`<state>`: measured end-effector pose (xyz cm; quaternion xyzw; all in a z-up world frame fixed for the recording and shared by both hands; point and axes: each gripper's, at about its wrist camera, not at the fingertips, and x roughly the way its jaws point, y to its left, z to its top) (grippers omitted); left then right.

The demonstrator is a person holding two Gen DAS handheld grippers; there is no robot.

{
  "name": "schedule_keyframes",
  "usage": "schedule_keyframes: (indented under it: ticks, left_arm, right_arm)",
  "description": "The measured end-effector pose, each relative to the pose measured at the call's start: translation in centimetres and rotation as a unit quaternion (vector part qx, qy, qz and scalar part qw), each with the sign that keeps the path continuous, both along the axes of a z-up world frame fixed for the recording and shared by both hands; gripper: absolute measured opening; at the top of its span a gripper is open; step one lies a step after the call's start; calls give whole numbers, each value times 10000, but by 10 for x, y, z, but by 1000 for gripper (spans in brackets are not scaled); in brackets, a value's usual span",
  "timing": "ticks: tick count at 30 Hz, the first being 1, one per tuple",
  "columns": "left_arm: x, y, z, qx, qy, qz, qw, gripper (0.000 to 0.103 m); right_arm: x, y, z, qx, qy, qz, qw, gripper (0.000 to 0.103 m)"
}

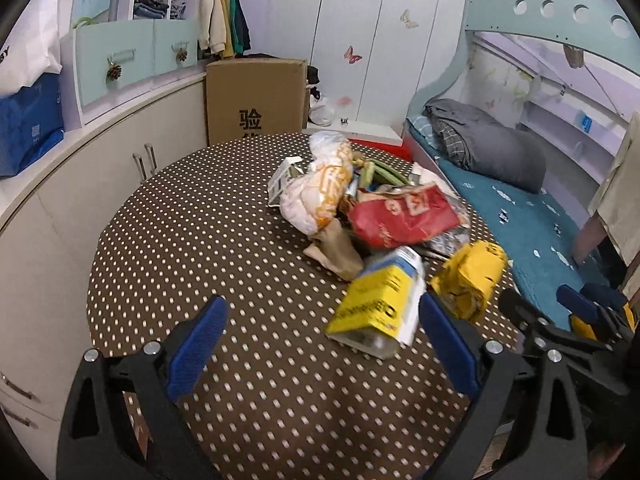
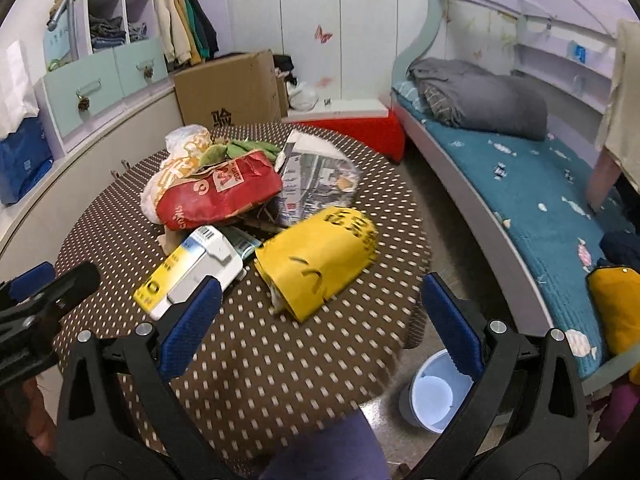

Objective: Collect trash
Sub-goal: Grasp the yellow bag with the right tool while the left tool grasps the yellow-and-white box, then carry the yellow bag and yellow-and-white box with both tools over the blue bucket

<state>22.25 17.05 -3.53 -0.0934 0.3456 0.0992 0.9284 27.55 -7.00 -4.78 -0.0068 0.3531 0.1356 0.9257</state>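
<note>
Both the left tongs [image 1: 320, 344] and right tongs [image 2: 320, 320] hang released over the tabletop [image 2: 280, 380], so I'd pinch the near yellow bag [image 2: 320, 256] by its crumpled edge, then swing to the bin [image 2: 434, 396] on the floor.

Both wrist views low over table [image 1: 240, 240], overlapping.

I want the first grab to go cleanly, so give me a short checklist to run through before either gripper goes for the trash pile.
1. Left gripper open, nothing held: ok.
2. Right gripper open, nothing held: ok.
3. Yellow-and-white carton ahead of the left gripper, top unobstructed: ok.
4. Yellow bag ahead of the right gripper, free of the pile: ok.
5. Bin on the floor beside the table, open: ok.
6. Carton empty: cannot tell.
</note>
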Motion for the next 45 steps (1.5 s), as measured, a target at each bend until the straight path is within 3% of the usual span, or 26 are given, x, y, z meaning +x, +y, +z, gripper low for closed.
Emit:
schedule_keyframes:
  ticks: [7,15,17,25,30,32,33,37,45]
  left_arm:
    - [31,17,-15,-98,339,80,9993,94]
    - [54,20,-28,-381,635,-181,9971,94]
    - [55,18,-30,-486,663,-306,9961,94]
    - [72,-14,-42,-511,848,-837,9916,94]
    - [85,-32,-56,-394,1043,-802,9905,94]
    - [90,-37,-61,-340,1122,-831,9896,84]
    - [93,-42,-65,-296,1201,-837,9888,69]
    - [94,-54,-69,-156,1219,-784,9893,57]
    - [90,-82,-61,3,1180,-941,9885,52]
  right_arm:
    - [42,26,-19,-191,347,-24,9992,97]
    - [79,34,-48,-319,830,-335,9955,97]
    - [84,26,-53,-172,937,-449,9944,91]
    - [73,5,-42,51,670,-454,9967,62]
    - [64,-8,-40,152,660,-413,9969,52]
    - [60,-13,-39,158,657,-409,9969,51]
    - [59,-16,-39,179,664,-397,9968,51]
    - [50,-19,-38,231,669,-390,9967,50]
    - [40,-34,-38,292,650,-461,9964,50]
